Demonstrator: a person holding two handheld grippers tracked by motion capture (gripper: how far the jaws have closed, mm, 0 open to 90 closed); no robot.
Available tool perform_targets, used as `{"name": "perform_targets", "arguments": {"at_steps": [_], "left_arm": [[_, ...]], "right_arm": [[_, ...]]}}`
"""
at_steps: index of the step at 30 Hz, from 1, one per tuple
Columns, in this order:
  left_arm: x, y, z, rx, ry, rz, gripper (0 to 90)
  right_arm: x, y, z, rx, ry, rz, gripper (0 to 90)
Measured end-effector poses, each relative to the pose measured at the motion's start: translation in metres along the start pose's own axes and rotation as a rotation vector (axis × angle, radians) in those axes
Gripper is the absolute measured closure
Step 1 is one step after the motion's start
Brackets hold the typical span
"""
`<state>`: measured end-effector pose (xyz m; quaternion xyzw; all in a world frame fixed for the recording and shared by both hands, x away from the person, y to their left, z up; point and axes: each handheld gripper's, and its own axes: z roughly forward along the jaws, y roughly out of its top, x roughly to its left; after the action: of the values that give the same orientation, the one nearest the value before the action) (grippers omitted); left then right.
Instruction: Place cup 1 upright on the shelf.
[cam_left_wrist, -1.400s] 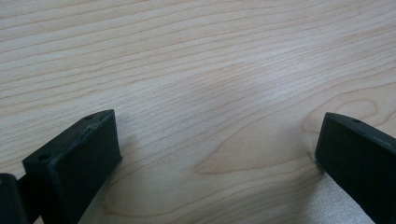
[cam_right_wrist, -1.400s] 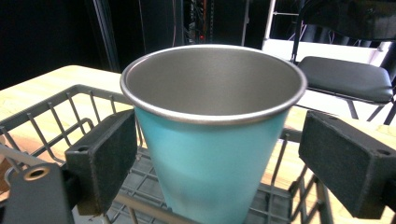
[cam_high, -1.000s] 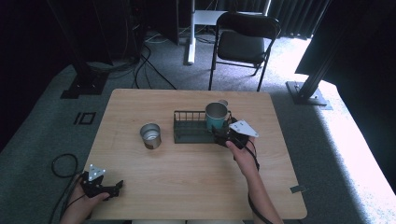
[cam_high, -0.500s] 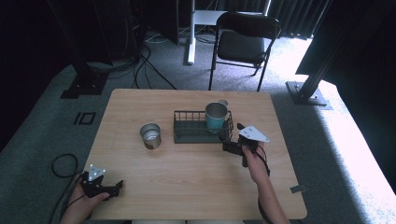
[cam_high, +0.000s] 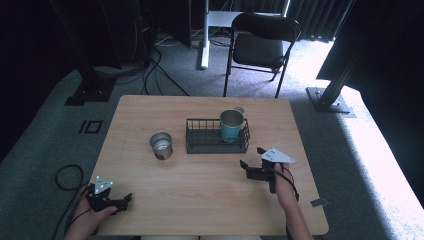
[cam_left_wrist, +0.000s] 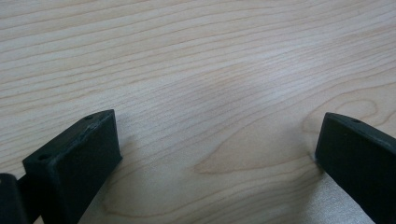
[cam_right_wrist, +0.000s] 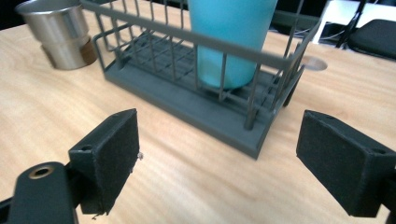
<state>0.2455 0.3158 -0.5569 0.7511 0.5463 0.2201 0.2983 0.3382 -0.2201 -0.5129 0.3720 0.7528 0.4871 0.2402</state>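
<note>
Blue cup (cam_high: 230, 125) upright in wire rack (cam_high: 217, 135), right end, desk (cam_high: 200, 200) centre. Right tongs (cam_high: 252, 165) spread wide, empty, at rack's 5 o'clock. Left tongs (cam_high: 124, 202) apart, idle, desk's 7 o'clock. Cup likely light, stiff, smooth; grip rim.

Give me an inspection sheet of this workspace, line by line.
Surface: light wooden table, bare grain under the left gripper.
Job's things: teal metal cup upright in the dark wire rack, right end; steel cup on the table left of the rack.
Clutter: nothing seen.
Grippers: left gripper open at the near left edge; right gripper open, empty, facing the rack, apart from it.
Cables: black cable looped on the floor at left.
Surroundings: black folding chair beyond the table, grey carpet.
</note>
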Motion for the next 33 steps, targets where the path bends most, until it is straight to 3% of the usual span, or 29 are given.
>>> {"name": "perform_targets", "arguments": {"at_steps": [13,22,27,33], "left_arm": [[0.000,0.000,0.000,-0.001,0.000,-0.001,0.6],[0.000,0.000,0.000,0.002,0.000,0.002,0.6],[0.000,0.000,0.000,0.001,0.000,0.002,0.6],[0.000,0.000,0.000,0.002,0.000,0.002,0.6]], "right_arm": [[-0.010,-0.023,-0.026,0.060,0.056,-0.013,13.2],[-0.021,-0.040,-0.040,0.103,0.082,0.017,13.2],[-0.024,-0.052,-0.047,0.185,0.118,-0.032,13.2],[-0.023,-0.058,-0.052,0.226,0.115,-0.031,13.1]]}}
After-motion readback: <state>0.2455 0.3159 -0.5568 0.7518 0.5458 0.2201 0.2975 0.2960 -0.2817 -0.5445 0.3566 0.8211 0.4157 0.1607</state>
